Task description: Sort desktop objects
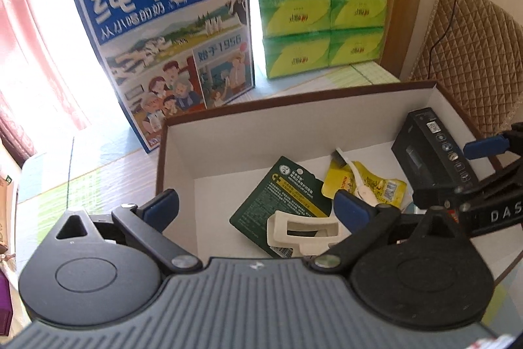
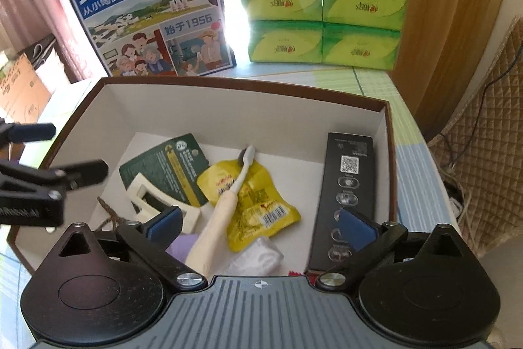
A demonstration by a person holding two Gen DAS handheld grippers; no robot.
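Over the white-lined box on the desk, both claws, left and right, hang released and empty above the black carton, yellow pouch and toothbrush already inside, suggesting sorting nears completion, with withdrawal or another pickup next.

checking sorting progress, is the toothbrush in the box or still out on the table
In the box: the toothbrush lies flat across the yellow pouch, inside the box walls.

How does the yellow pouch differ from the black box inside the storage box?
The yellow pouch is soft, crinkled and flat; the black box is rigid and long. The toothbrush lies across the pouch; nothing lies on the black box, which sits beside the right wall. Both rest inside the storage box.
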